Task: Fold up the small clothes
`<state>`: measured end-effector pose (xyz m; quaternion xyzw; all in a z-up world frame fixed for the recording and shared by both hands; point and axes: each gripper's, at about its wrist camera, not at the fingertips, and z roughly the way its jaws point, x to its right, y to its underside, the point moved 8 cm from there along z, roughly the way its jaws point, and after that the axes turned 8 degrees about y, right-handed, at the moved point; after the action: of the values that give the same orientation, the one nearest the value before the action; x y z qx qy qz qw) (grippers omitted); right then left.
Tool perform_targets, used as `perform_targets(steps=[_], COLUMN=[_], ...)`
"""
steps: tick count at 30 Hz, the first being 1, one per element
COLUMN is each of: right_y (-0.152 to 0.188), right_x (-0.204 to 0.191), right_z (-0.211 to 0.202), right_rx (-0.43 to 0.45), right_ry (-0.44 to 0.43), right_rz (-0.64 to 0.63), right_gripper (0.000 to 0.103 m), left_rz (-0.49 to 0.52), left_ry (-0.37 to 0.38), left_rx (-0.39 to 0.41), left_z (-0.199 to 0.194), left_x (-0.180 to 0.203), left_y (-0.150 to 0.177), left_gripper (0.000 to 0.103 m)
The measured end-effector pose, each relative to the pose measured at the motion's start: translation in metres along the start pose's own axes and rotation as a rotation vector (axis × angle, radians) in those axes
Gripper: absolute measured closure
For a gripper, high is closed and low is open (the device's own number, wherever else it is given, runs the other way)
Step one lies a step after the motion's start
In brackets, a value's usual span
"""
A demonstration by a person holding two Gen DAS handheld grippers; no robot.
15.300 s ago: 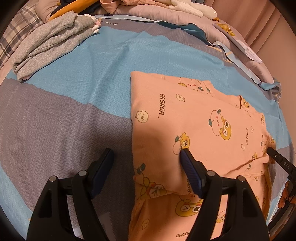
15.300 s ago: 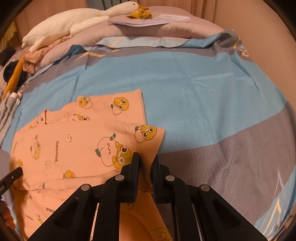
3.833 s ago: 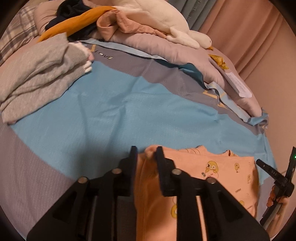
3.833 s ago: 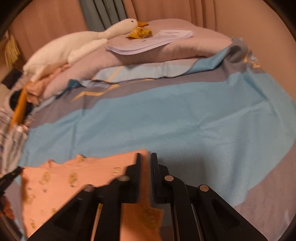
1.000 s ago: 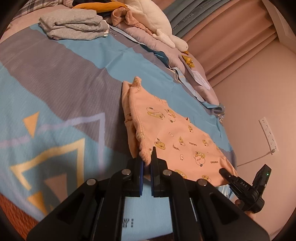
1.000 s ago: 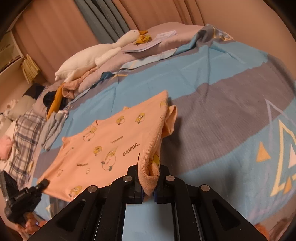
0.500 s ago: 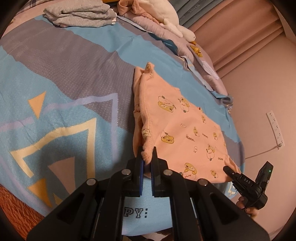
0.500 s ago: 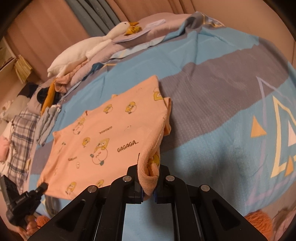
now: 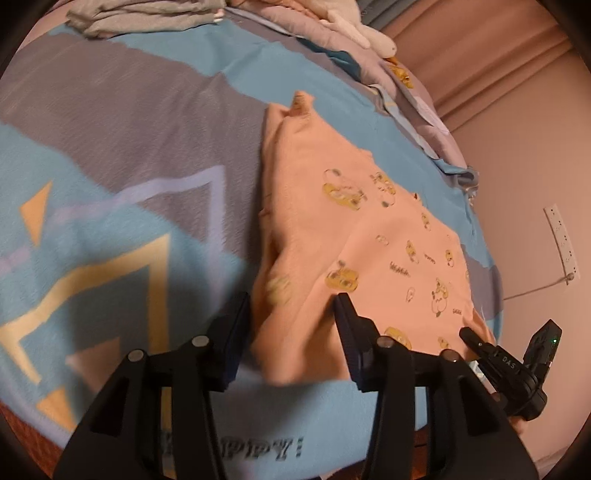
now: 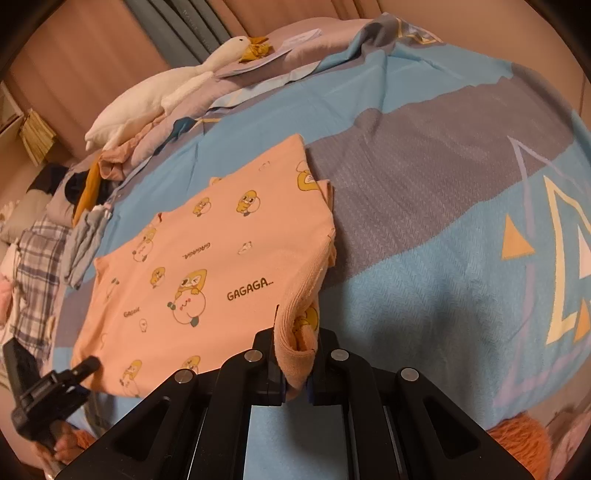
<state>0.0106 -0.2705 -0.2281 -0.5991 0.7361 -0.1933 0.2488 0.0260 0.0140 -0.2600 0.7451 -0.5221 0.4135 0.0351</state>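
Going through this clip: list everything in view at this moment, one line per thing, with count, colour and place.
shirt: one, peach with cartoon prints, folded flat on the bed near its front edge
bedspread: one, blue and grey with yellow triangles, covers the bed
goose toy: one, white, along the pillows at the head
papers: a few, white, on the pillow by the goose's head
grey clothes: one folded pile, far corner of the bed
clothes heap: mixed, mustard, dark and pink, below the goose
plaid cloth: one, grey check, far left side
wall socket: one, white, on the pink wall
left gripper: black, jaws opening over the shirt's corner
right gripper: black, shut on the shirt's edge
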Motion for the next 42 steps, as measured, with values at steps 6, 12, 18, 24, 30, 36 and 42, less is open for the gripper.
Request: perform_targets(steps=[6, 12, 18, 24, 30, 36, 42], right_y=[0.000, 0.000, -0.004, -0.003, 0.000, -0.001, -0.001], right_x=[0.000, 0.000, 0.002, 0.008, 0.008, 0.007, 0.007], right_z=[0.002, -0.001, -0.012, -0.013, -0.007, -0.007, -0.007], right_rx=[-0.005, 0.002, 0.034, 0.029, 0.013, 0.008, 0.014], right_ry=[-0.003, -0.015, -0.005, 0.001, 0.015, 0.018, 0.020], right_rz=[0.005, 0.011, -0.002, 0.018, 0.021, 0.019, 0.022], right_gripper=[0.095, 0.095, 0.095, 0.095, 0.095, 0.095, 0.095], left_rz=[-0.048, -0.040, -0.031, 0.006, -0.009, -0.050, -0.046], left_ry=[0.044, -0.001, 0.040, 0.015, -0.042, -0.035, -0.042], left_rx=[0.012, 0.040, 0.023, 0.007, -0.038, -0.034, 0.022], left_z=[0.019, 0.005, -0.013, -0.013, -0.001, -0.012, -0.038], left_x=[0.001, 0.007, 0.016, 0.022, 0.007, -0.001, 0.004], left_y=[-0.012, -0.006, 0.005, 0.016, 0.020, 0.020, 0.005], left_gripper=[0.093, 0.096, 0.097, 0.096, 0.092, 0.088, 0.070])
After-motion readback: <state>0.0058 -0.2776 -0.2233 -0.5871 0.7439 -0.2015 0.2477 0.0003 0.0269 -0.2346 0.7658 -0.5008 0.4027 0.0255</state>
